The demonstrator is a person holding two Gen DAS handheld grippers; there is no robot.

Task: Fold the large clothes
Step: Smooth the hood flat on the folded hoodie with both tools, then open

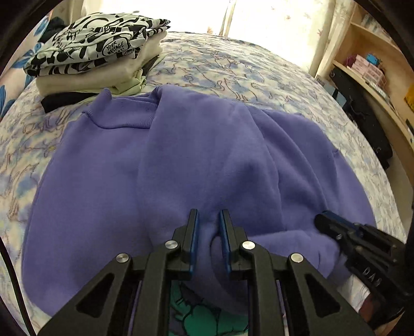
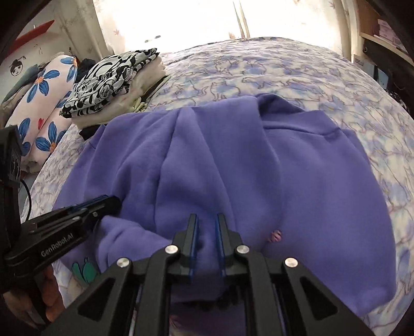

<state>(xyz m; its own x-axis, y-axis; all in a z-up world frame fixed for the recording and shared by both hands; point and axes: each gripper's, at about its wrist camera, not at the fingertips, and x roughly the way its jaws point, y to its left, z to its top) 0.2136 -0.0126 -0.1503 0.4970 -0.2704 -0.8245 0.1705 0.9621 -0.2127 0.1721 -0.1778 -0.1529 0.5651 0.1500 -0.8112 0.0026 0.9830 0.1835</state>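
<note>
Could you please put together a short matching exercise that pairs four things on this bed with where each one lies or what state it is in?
Things:
1. purple fleece sweatshirt
2. black-and-white printed folded garment
3. left gripper
4. pink pillow with blue flowers

Places or states:
A. top of the folded stack
B. left of the stack, at the bed's edge
C. spread on the patterned bedspread, sleeves folded in
D. fingers pinching the near hem

Pairs: 1-C, 2-A, 3-D, 4-B

Patterned bed [image 1: 233, 67], bright window [image 1: 271, 15], wooden shelves [image 1: 375, 51]
</note>
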